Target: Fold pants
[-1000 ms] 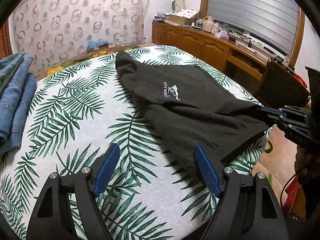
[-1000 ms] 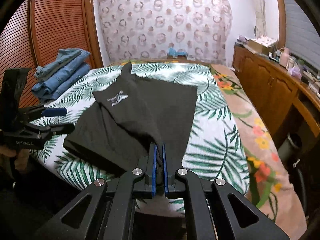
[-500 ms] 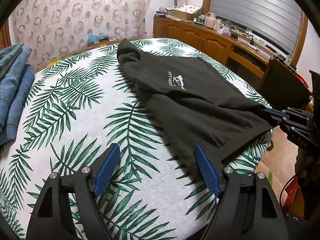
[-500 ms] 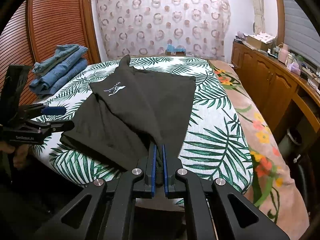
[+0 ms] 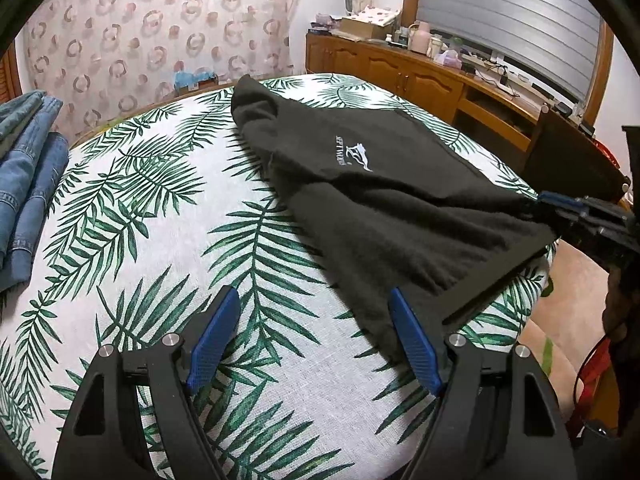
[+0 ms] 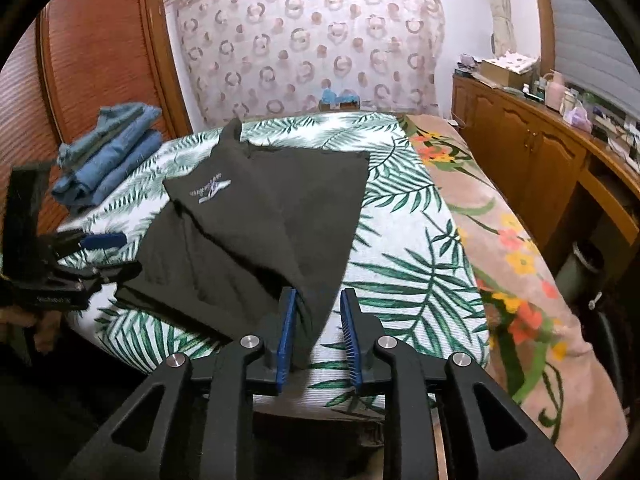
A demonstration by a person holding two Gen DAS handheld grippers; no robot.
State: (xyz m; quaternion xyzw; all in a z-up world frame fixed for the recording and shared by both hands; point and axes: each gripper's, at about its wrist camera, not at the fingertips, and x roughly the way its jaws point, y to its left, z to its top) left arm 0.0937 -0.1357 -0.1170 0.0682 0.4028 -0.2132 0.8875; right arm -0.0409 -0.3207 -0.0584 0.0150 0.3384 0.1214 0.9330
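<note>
The right gripper (image 6: pixel 318 330) has parted its jaws since half a second ago, freeing the black pants (image 5: pixel 384 200) on the bed (image 5: pixel 160 216) — left gripper (image 5: pixel 314 338) spread, empty — the loose corner may slump off the edge.

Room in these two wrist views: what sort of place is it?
Most likely a home bedroom: a bed with a palm-leaf cover, a wooden louvred wardrobe, and a cluttered wooden sideboard.

pants (image 6: pixel 256 216) | black, white logo | folded over, flat | on leaf-print bed
</note>
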